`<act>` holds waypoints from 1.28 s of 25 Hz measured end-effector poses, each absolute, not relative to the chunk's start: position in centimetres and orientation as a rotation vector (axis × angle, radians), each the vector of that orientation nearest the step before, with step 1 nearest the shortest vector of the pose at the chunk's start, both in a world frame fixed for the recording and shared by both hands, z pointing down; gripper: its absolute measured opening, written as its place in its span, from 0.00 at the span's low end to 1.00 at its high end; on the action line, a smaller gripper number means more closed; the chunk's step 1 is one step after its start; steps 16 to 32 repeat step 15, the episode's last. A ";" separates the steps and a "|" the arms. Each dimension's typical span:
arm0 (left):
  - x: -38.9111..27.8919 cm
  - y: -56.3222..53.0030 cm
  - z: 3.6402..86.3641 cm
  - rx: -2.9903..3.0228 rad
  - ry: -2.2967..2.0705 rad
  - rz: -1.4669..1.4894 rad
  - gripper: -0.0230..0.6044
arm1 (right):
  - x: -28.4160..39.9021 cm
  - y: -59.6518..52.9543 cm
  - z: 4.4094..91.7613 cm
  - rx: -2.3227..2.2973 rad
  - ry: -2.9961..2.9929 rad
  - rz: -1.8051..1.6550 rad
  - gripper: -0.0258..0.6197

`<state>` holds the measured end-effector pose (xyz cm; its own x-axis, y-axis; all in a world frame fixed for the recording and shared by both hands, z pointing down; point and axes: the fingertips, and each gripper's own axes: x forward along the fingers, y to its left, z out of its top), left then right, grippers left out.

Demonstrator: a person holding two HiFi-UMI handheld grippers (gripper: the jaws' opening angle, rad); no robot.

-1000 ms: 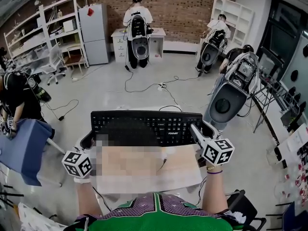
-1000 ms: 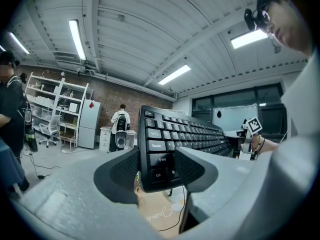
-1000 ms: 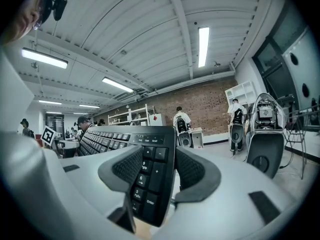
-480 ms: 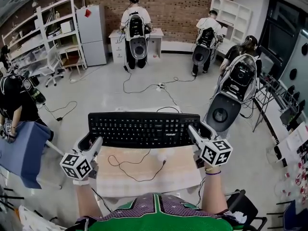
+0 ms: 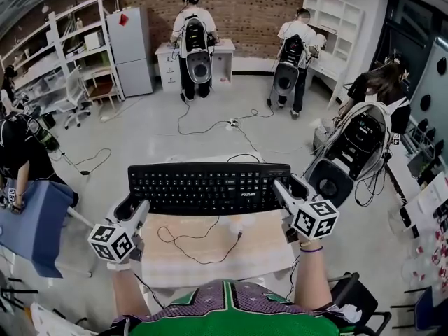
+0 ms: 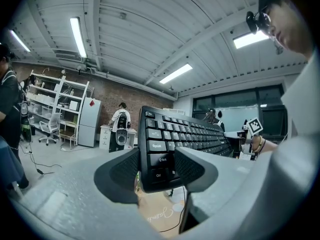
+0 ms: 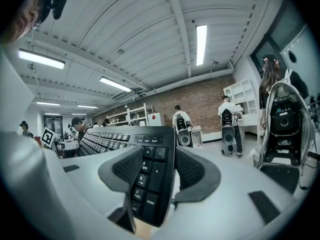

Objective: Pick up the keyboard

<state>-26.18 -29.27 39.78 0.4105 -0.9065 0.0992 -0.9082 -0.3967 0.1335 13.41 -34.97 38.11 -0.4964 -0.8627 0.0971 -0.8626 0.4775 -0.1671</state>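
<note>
The long black computer keyboard (image 5: 210, 187) runs crosswise between the two hands, its long axis going straight from the left gripper (image 5: 131, 210) to the right gripper (image 5: 292, 191). Each gripper has one short end directly ahead of it, so neither hand is the nearer one.

In the left gripper view, the left gripper (image 6: 156, 166) is closed on the end with the Ctrl and Shift keys (image 6: 185, 134). One ribbed pad sits on the key face and the other on the underside.

The right gripper view shows the right gripper (image 7: 159, 171) pinching the number-pad end (image 7: 115, 136) in the same way. The jaws on both sides stand only as far apart as the board is thick.

The keyboard looks clear of the pale wooden desk (image 5: 210, 264), which lies below and behind the grippers, towards the person. It seems tipped so the keys face the wearer. Its thin black cable (image 5: 189, 240) trails in loops on the desk. The lift appears essentially done, and any further move depends on both hands travelling together.
</note>
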 end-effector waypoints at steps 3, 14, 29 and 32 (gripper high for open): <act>-27.3 -29.9 39.2 2.492 -1.615 0.016 0.40 | 12.2 -35.6 37.4 -1.580 2.701 -0.308 0.34; -27.4 -29.3 39.4 2.476 -1.605 -0.001 0.40 | 12.2 -35.0 37.5 -1.578 2.709 -0.309 0.34; -27.3 -29.1 39.5 2.474 -1.604 -0.002 0.40 | 12.3 -34.9 37.5 -1.578 2.710 -0.307 0.34; -27.3 -29.1 39.5 2.474 -1.604 -0.002 0.40 | 12.3 -34.9 37.5 -1.578 2.710 -0.307 0.34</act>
